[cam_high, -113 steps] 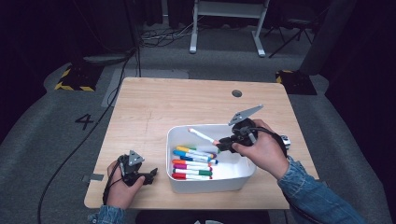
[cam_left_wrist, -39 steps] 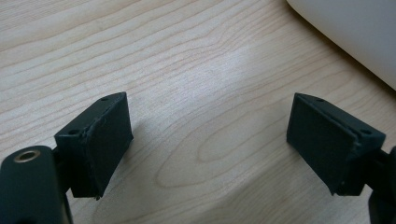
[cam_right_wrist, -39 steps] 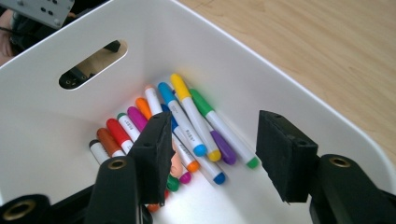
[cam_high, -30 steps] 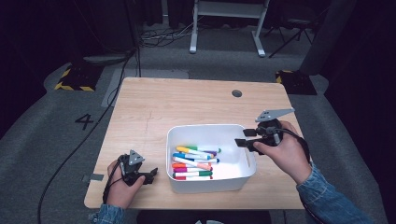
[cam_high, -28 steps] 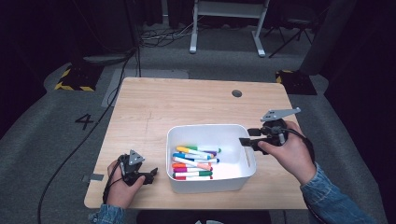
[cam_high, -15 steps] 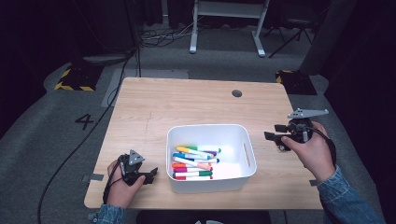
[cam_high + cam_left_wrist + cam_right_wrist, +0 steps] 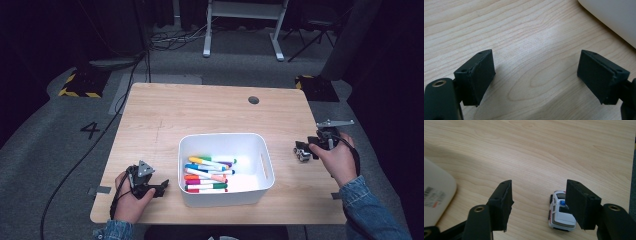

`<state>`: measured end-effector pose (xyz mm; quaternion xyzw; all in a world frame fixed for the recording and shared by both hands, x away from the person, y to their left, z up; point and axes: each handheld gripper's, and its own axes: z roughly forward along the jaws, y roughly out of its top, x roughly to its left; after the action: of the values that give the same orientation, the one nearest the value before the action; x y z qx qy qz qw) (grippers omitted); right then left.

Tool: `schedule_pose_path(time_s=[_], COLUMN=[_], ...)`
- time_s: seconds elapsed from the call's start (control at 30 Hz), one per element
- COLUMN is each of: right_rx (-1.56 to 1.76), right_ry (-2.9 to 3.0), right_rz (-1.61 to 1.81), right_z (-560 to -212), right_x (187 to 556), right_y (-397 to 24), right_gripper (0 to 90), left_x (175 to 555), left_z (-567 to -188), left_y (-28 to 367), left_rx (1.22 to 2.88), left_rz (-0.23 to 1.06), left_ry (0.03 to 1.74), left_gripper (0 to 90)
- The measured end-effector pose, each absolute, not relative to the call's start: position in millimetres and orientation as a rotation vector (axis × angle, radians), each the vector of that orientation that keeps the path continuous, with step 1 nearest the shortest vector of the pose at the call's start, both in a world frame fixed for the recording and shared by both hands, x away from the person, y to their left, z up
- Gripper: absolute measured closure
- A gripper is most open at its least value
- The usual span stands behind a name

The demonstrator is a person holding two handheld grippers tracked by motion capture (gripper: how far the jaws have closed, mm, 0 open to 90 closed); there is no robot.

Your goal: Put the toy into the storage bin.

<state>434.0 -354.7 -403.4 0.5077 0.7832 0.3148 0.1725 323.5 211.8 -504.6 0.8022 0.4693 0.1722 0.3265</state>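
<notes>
The right tool (image 7: pixel 303 151) hangs low over the right edge of the pale wooden bench (image 7: pixel 210 112), its two black jaws spread wide; they have just been opening, and nothing is pinched between them. In the right gripper view, a small white toy car with a blue roof light and black wheels (image 7: pixel 560 210) stands on the bench just ahead of the tool (image 7: pixel 537 202), close against the inner face of the right-hand jaw and partly hidden behind it; whether it touches that jaw cannot be told. The left-hand jaw stands well apart from the car, with bare wood between. In the high view the toy car (image 7: pixel 301 151) sits right at the tool's tips, in front of the person's right hand (image 7: pixel 336 161).

Off to that tool's left stands a white rectangular plastic tub (image 7: pixel 226 142) holding a heap of coloured marker pens (image 7: pixel 207 174); its rounded corner (image 7: pixel 437 195) edges into the right gripper view.

The left tool (image 7: pixel 161 188) rests on the bench beside the tub's other end, held in the left hand (image 7: pixel 131 197). Its jaws are spread over bare wood, holding nothing, with the tub's wall (image 7: pixel 614 20) ahead and to the right of the tool (image 7: pixel 535 72).
</notes>
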Motion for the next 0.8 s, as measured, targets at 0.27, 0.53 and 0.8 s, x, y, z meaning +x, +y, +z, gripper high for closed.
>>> schedule_pose_path(time_s=[0.27, 0.53, 0.8], right_rx=[1.504, 1.563, 1.576], right_ry=[2.195, 2.209, 2.230], right_rz=[0.826, 0.748, 0.721], right_z=[-429, -458, -471], right_x=[448, 457, 458], right_y=[-366, -374, -376], right_gripper=[38.3, 37.1, 49.6], left_x=[323, 323, 324], left_z=[-505, -505, -505], left_y=[212, 212, 212], left_rx=[2.102, 2.102, 2.099], left_rz=[0.452, 0.453, 0.451], left_ry=[1.229, 1.229, 1.228], left_gripper=[14.7, 14.7, 14.7])
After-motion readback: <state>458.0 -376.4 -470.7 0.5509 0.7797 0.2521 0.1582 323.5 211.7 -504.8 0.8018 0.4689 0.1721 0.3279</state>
